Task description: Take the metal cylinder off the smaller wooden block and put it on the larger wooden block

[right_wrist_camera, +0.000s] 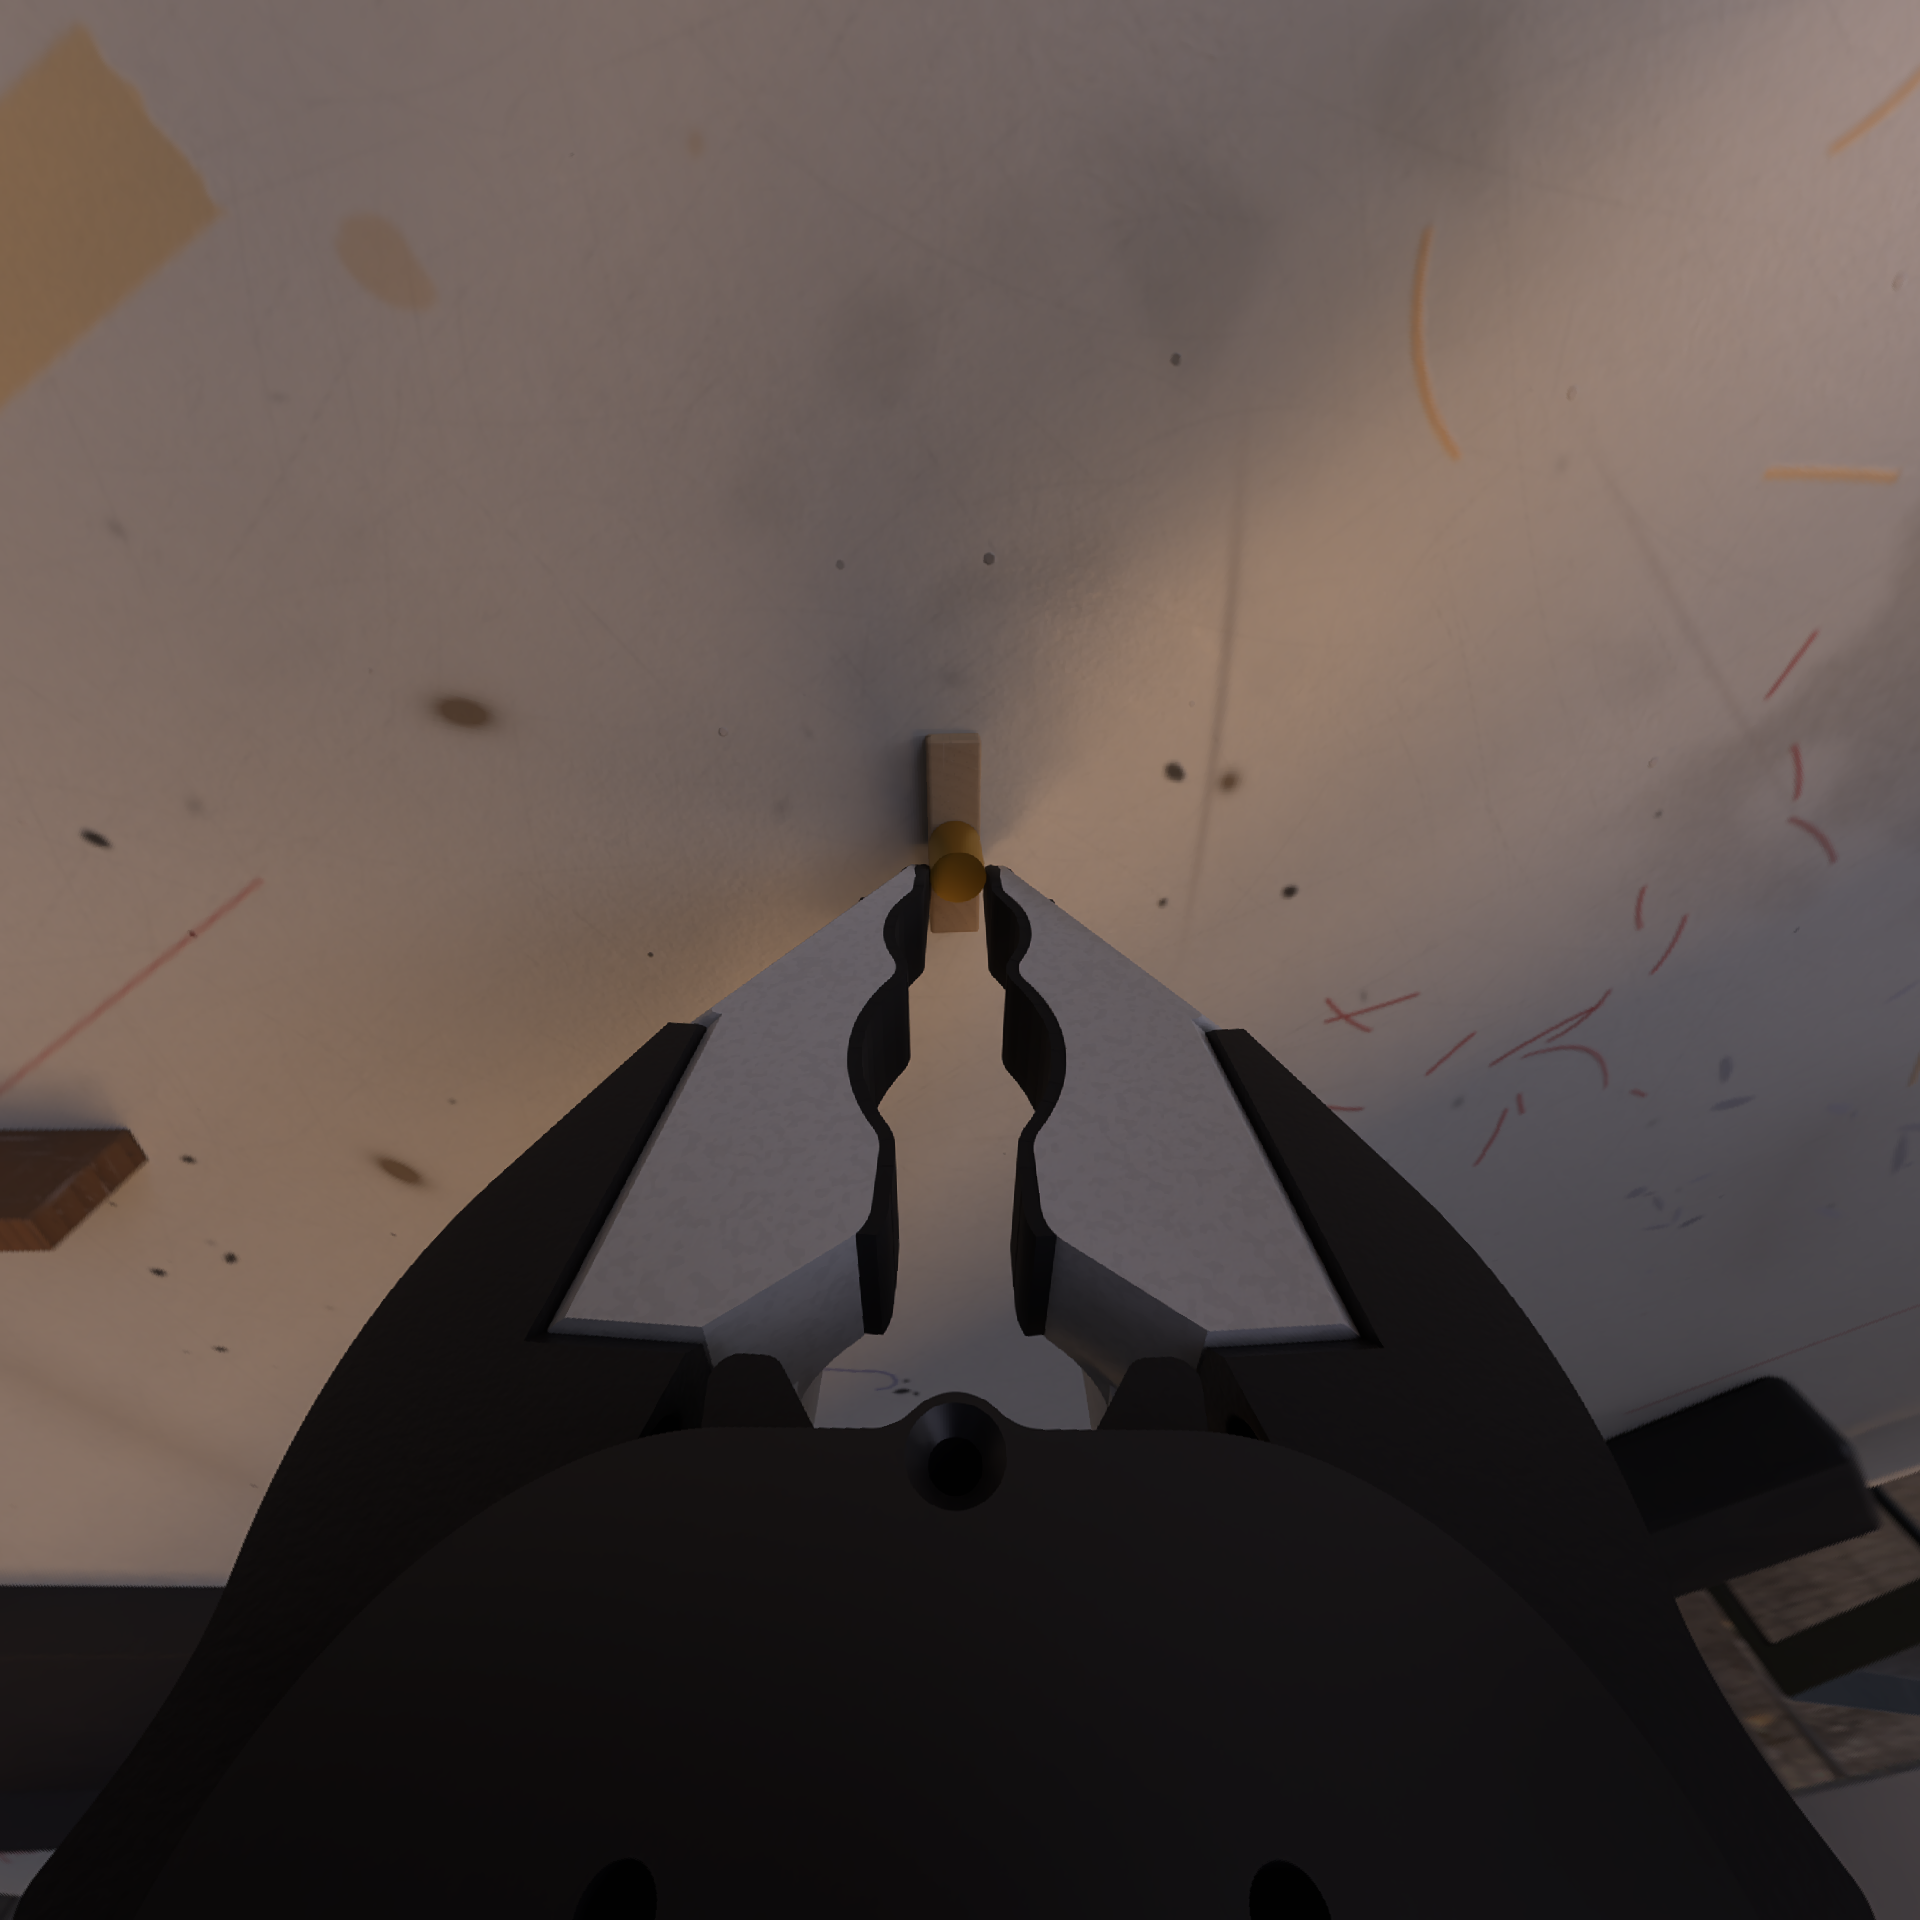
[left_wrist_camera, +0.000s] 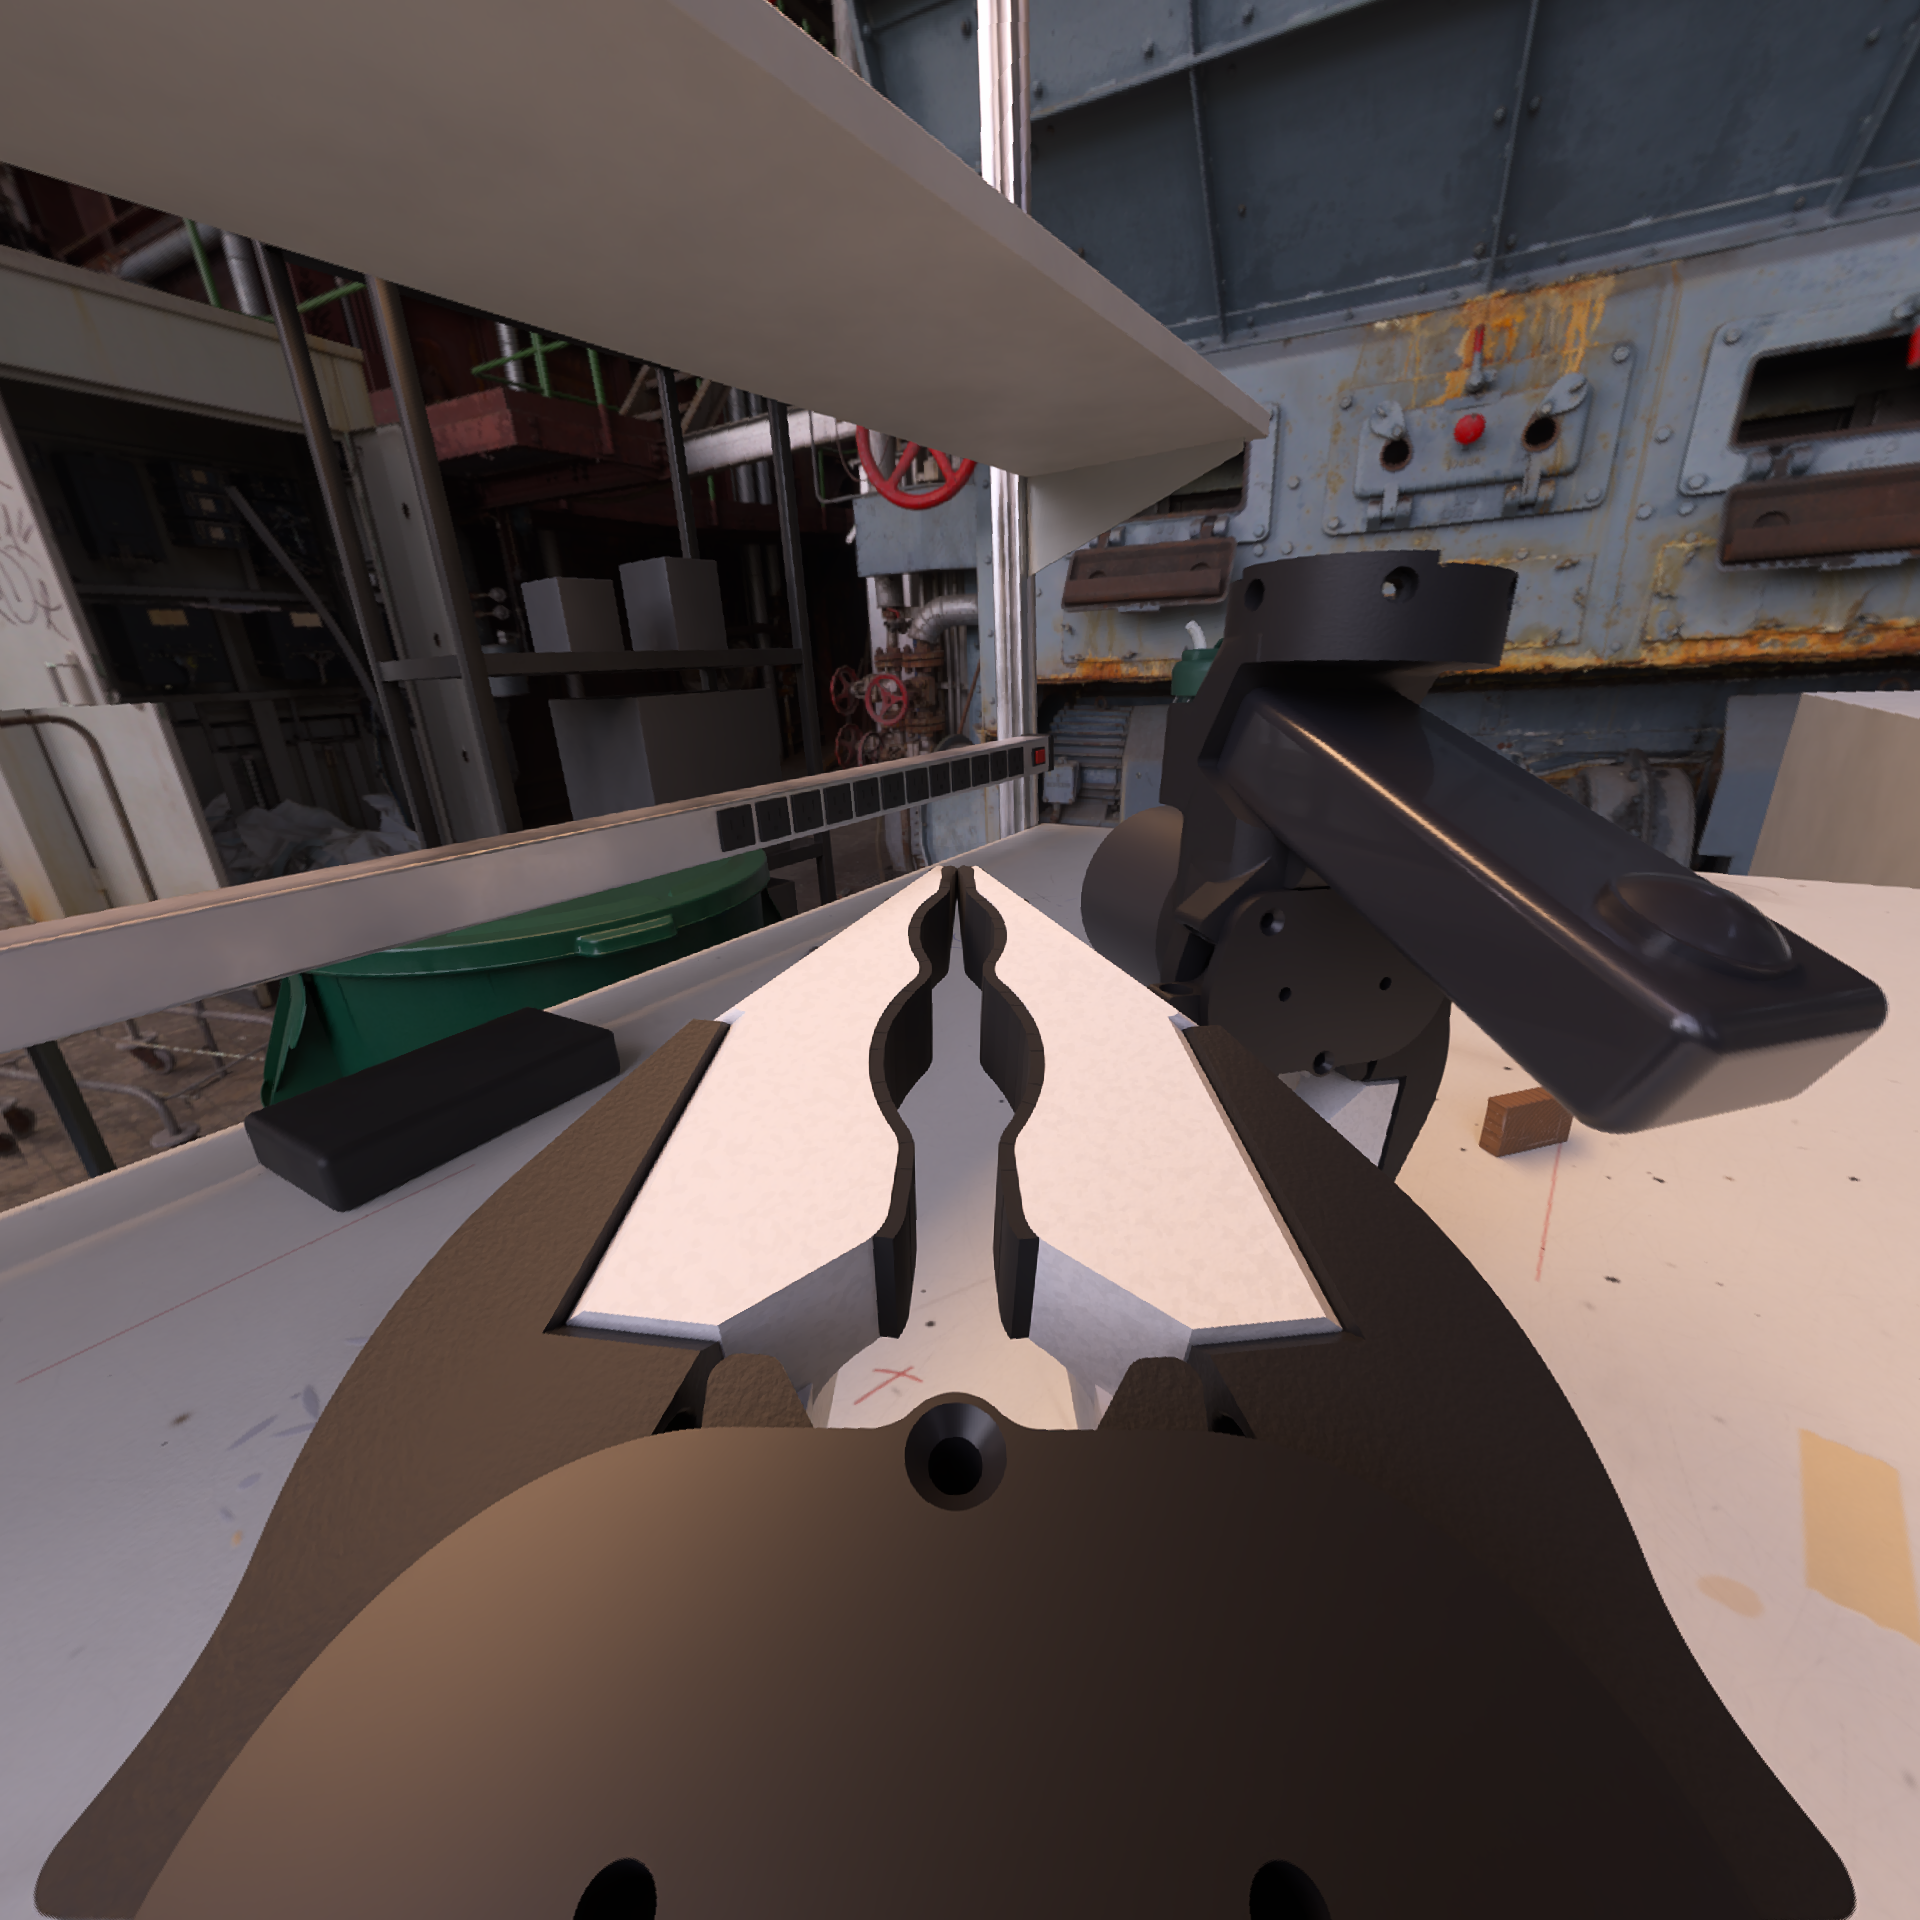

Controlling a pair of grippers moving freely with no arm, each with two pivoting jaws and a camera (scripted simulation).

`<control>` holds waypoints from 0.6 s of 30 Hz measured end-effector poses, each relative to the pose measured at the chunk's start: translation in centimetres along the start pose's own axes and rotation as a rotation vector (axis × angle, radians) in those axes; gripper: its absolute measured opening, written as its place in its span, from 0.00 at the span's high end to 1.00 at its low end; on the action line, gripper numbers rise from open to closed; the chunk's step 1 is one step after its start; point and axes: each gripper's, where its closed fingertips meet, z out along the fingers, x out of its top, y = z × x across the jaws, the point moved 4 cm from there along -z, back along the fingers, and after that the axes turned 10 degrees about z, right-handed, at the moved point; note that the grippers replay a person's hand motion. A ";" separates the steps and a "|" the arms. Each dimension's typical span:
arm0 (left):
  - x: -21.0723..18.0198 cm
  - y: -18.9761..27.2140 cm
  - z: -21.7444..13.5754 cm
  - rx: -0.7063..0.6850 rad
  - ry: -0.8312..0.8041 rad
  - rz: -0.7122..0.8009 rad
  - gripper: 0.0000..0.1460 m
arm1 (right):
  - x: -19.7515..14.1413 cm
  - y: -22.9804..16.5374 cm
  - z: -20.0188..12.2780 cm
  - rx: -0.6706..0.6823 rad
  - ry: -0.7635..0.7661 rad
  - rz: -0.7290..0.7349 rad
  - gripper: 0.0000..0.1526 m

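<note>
In the right wrist view a small brass-coloured metal cylinder (right_wrist_camera: 956, 871) stands on the smaller, pale wooden block (right_wrist_camera: 953, 774) on the white table. My right gripper (right_wrist_camera: 956, 883) points down at it, with one fingertip against each side of the cylinder. I cannot tell whether the cylinder still rests on the block. The larger, dark brown wooden block (right_wrist_camera: 62, 1184) lies at the left edge, and it also shows in the left wrist view (left_wrist_camera: 1522, 1122). My left gripper (left_wrist_camera: 954, 883) is shut and empty, held level above the table.
The right gripper's dark body (left_wrist_camera: 1351, 727) fills the right of the left wrist view. A black box (left_wrist_camera: 436, 1101) lies on the table (left_wrist_camera: 1662, 1351) at the left, with a green bin (left_wrist_camera: 499, 977) beyond the edge. A white shelf (left_wrist_camera: 623, 260) hangs overhead.
</note>
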 end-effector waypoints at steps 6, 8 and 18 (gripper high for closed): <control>-0.4 0.2 0.1 -0.012 -0.017 0.008 1.00 | 0.2 -0.4 -1.1 -0.059 0.125 0.186 0.93; -0.6 0.2 0.2 -0.019 -0.024 0.009 1.00 | 0.5 -0.8 -2.4 -0.086 0.183 0.295 0.93; -1.7 0.5 0.4 -0.032 -0.056 0.016 1.00 | 8.6 -3.0 -4.0 -0.053 0.396 0.316 0.93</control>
